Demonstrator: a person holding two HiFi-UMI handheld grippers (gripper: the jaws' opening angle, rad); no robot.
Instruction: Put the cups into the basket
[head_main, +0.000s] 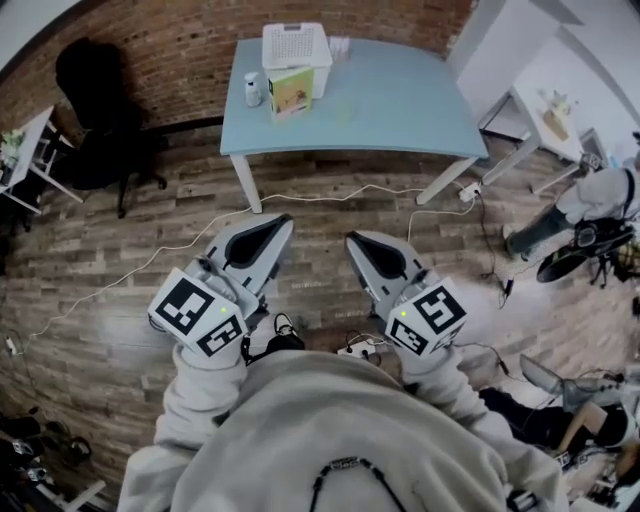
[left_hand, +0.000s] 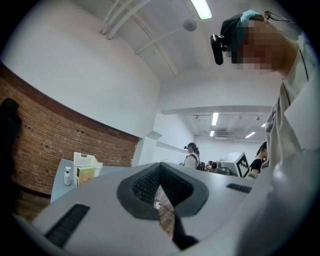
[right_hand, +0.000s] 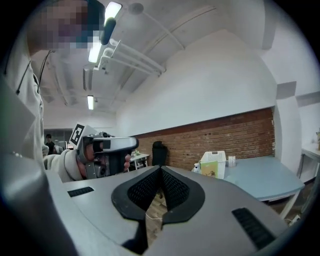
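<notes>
Head view: left gripper (head_main: 283, 222) and right gripper (head_main: 352, 240) both pressed together, empty; cups (head_main: 340, 46) beside the basket (head_main: 296, 45) look light, flimsy, so pinch a rim gently.

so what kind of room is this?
Looks like an office or lab workspace: a blue table by a brick wall, a black office chair, and cables trailing across the wood floor.

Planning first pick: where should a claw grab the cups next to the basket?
Probably the side wall of the cups, approached level from the right side of the table: they look upright, and the basket stands close on their left. Too small to tell more.
</notes>
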